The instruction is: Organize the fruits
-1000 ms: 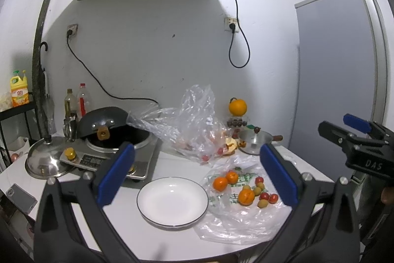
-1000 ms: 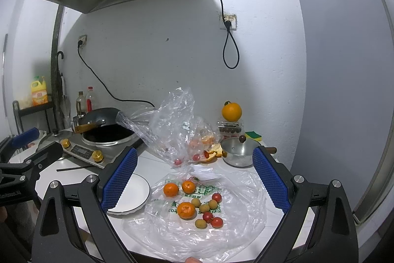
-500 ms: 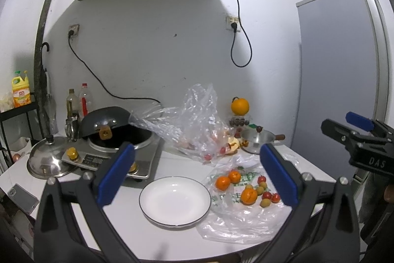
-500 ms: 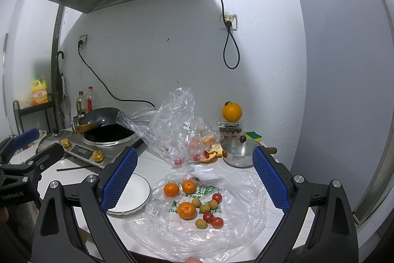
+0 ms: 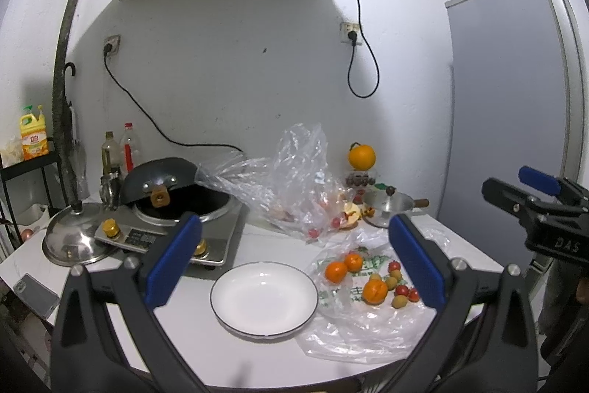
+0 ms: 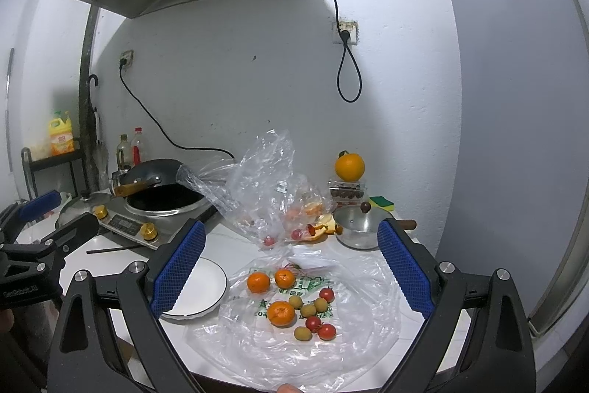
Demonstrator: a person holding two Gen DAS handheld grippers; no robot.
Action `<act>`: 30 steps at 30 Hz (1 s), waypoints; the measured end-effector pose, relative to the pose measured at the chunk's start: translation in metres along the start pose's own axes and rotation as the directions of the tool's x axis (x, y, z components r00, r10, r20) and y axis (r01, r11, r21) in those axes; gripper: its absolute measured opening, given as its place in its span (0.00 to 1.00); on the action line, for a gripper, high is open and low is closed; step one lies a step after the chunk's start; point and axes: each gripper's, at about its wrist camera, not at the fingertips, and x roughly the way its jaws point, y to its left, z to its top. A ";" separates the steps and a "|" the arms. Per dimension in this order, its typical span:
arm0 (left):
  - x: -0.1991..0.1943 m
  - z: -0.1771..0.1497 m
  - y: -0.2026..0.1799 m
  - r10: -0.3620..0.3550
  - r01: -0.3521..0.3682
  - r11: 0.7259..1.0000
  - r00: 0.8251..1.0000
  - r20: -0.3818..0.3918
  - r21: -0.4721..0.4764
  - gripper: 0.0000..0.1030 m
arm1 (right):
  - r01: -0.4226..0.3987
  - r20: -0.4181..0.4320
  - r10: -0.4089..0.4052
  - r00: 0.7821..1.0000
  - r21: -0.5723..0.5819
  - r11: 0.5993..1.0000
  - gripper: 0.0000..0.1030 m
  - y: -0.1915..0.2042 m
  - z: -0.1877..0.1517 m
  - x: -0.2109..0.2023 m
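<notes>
Both wrist cameras look from the table's near edge toward the far wall, held well above it. The left view centres on the white plate (image 5: 264, 299); the right view sits further right, over the flat plastic bag (image 6: 364, 286). Both share these and the stove (image 5: 176, 231).

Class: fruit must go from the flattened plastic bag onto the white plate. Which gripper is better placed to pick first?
Probably the right gripper: open, with the tangerines between its fingers. The left gripper, also open, faces the empty white plate.
</notes>
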 end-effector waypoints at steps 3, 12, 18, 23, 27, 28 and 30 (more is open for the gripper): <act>0.001 0.001 0.000 0.005 -0.005 1.000 1.000 -0.003 -0.001 0.99 | -0.005 -0.002 0.005 1.000 -0.004 1.000 0.94 0.001 0.000 0.000; 0.005 -0.001 -0.001 0.004 -0.004 1.000 1.000 -0.006 0.002 0.99 | 0.001 -0.006 -0.001 1.000 -0.011 1.000 0.94 0.001 0.001 0.002; 0.015 -0.008 -0.005 -0.002 0.002 1.000 0.999 -0.034 0.006 0.99 | 0.006 -0.028 -0.007 1.000 -0.015 1.000 0.94 -0.004 -0.002 0.013; 0.031 -0.015 -0.010 -0.010 0.011 1.000 0.997 -0.070 0.013 0.99 | 0.010 -0.054 -0.011 0.999 -0.020 1.000 0.94 -0.008 -0.008 0.025; 0.048 -0.023 -0.017 -0.019 0.022 0.999 0.993 -0.115 0.024 0.99 | 0.012 -0.087 -0.013 0.996 -0.016 1.000 0.94 -0.015 -0.017 0.039; 0.052 -0.025 -0.018 -0.021 0.024 0.999 0.992 -0.123 0.026 0.99 | 0.012 -0.095 -0.013 0.995 -0.014 1.000 0.94 -0.017 -0.019 0.042; 0.061 -0.030 -0.023 -0.024 0.029 0.999 0.989 -0.147 0.032 0.99 | 0.016 -0.113 -0.017 0.993 -0.013 1.000 0.94 -0.021 -0.024 0.048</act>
